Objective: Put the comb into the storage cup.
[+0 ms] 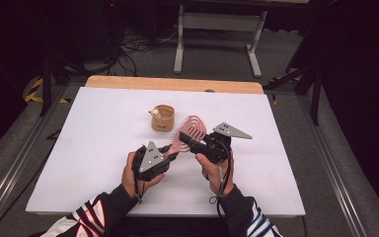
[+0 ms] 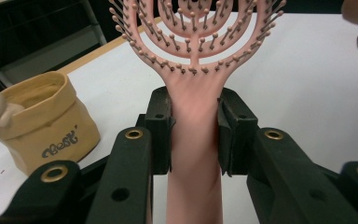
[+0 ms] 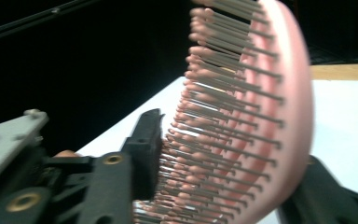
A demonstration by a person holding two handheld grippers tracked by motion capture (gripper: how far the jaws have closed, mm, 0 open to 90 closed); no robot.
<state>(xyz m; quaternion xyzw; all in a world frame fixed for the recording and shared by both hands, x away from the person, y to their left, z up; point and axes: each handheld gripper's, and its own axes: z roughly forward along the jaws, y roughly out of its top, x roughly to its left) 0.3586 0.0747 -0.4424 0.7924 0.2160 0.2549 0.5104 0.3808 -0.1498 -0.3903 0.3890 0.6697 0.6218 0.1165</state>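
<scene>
While held above the bench [image 1: 79,163], pink brush [image 1: 190,131] gripped at handle by left claw [image 2: 195,135], head caught between right claw [image 3: 223,186] jaws, bristles against one pad; near tan pouch [image 1: 163,118].

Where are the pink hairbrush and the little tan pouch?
pink hairbrush [image 2: 195,116], left gripper view, on its handle between the black pads.
tan pouch [image 1: 164,120], high view, on its front wall.
</scene>
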